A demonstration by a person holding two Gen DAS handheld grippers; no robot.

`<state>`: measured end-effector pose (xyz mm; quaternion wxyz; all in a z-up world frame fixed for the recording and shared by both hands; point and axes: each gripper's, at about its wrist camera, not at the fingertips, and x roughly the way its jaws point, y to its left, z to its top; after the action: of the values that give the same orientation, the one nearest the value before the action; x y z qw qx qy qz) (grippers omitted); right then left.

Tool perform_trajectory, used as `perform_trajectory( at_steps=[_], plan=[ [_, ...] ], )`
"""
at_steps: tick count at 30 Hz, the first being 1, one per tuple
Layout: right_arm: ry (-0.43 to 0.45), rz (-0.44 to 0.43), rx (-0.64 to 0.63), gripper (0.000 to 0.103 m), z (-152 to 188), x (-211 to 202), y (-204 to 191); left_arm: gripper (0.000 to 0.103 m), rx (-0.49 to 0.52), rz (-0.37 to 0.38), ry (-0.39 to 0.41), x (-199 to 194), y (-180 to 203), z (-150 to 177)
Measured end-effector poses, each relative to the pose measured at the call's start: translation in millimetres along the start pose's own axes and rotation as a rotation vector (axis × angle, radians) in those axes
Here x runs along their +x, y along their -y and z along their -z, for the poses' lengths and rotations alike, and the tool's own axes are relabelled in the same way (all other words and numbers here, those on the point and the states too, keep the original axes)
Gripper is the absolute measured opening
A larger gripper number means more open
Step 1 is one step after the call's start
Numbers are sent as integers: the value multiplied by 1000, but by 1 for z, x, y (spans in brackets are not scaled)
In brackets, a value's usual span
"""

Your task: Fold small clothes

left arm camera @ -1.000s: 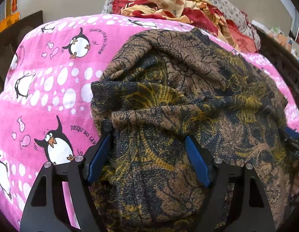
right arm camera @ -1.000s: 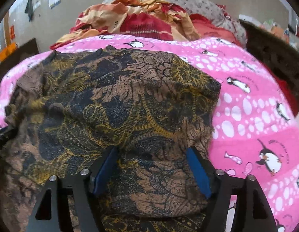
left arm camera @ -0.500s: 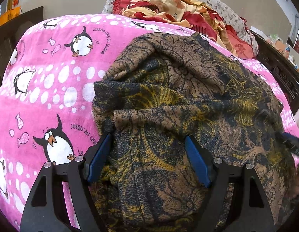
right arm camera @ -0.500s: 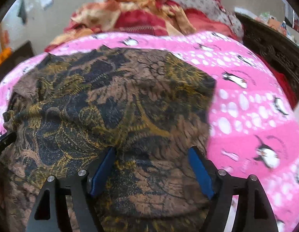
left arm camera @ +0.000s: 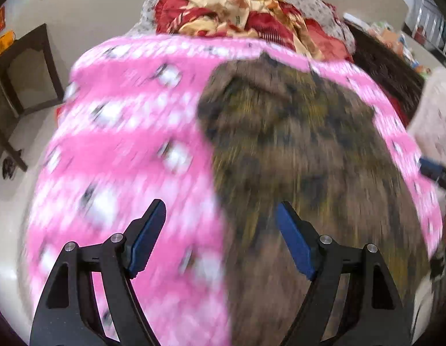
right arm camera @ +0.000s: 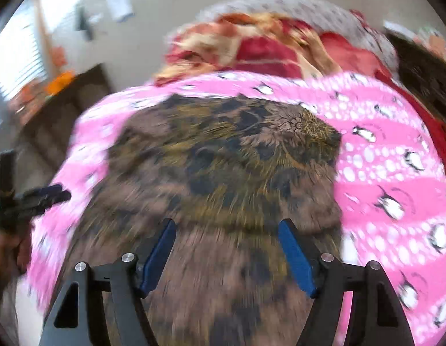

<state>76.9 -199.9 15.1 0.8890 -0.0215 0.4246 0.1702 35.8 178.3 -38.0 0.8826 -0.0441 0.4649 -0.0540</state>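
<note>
A brown, black and yellow patterned garment (left arm camera: 303, 178) lies folded on a pink penguin-print blanket (left arm camera: 130, 150); it also shows in the right wrist view (right arm camera: 223, 173). My left gripper (left arm camera: 220, 225) is open and empty, raised above the garment's left edge. My right gripper (right arm camera: 227, 236) is open and empty, raised above the garment's near part. Each gripper's blue tip shows at the edge of the other's view. Both views are motion-blurred.
A red and cream bundle of cloth (left arm camera: 246, 20) lies on a speckled pillow (left arm camera: 306, 0) at the far end of the blanket (right arm camera: 381, 173). Dark wooden furniture (left arm camera: 21, 66) stands to the left, and a dark carved frame (left arm camera: 384, 66) to the right.
Both grippers have lifted up and back from the garment, so more of the bed and room shows. The garment stays flat on the blanket. Both stay open.
</note>
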Motion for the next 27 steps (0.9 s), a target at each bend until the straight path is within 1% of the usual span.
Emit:
perform_trajectory(
  at_steps=[1, 2, 3, 4, 5, 7, 8, 10, 11, 12, 13, 14, 16, 17, 19, 20, 22, 24, 25, 27],
  plan=[
    [5, 9, -45, 72, 17, -21, -4, 80, 1, 20, -29, -16, -6, 30],
    [12, 15, -81, 72, 34, -35, -7, 80, -9, 33, -49, -24, -7, 51],
    [17, 22, -121, 72, 53, -49, -10, 80, -25, 67, -79, -31, -7, 76],
    [14, 38, -156, 72, 74, -61, -12, 80, -33, 121, -122, -36, -5, 102],
    [1, 67, -181, 72, 95, -69, -12, 80, -42, 153, -171, -38, -1, 127],
    [-22, 96, -169, 72, 127, -78, -4, 79, -55, 204, -242, -36, 9, 159],
    [-28, 87, -135, 72, 140, -80, 1, 79, -51, 222, -251, -35, 15, 168],
    [-20, 57, -40, 72, 155, -80, 12, 79, -35, 216, -233, -34, 22, 174],
    [-19, 52, 3, 72, 159, -79, 17, 79, -42, 239, -235, -31, 24, 174],
    [-18, 51, 40, 72, 162, -78, 21, 78, -62, 284, -241, -28, 24, 171],
    [-17, 57, 60, 72, 162, -79, 23, 78, -81, 371, -261, -23, 25, 168],
    [-9, 66, 70, 72, 163, -81, 23, 78, -75, 419, -276, -18, 26, 163],
    [22, 55, 80, 72, 160, -89, 26, 78, -48, 467, -289, -9, 30, 161],
    [32, 54, 80, 72, 158, -93, 27, 78, -64, 496, -289, -9, 27, 158],
    [38, 45, 82, 72, 157, -101, 32, 71, -130, 573, -288, -10, 17, 155],
    [28, 42, 82, 72, 159, -104, 35, 65, -148, 590, -285, -10, 14, 154],
    [5, 42, 80, 72, 166, -109, 43, 59, -159, 582, -272, -10, 12, 154],
    [-41, 36, 98, 72, 179, -112, 55, 38, -125, 515, -270, -9, 15, 157],
    [-56, 27, 111, 72, 185, -113, 61, 37, -112, 494, -265, -7, 19, 157],
    [-69, -12, 147, 72, 198, -114, 72, 37, -106, 496, -253, -8, 20, 157]
  ],
)
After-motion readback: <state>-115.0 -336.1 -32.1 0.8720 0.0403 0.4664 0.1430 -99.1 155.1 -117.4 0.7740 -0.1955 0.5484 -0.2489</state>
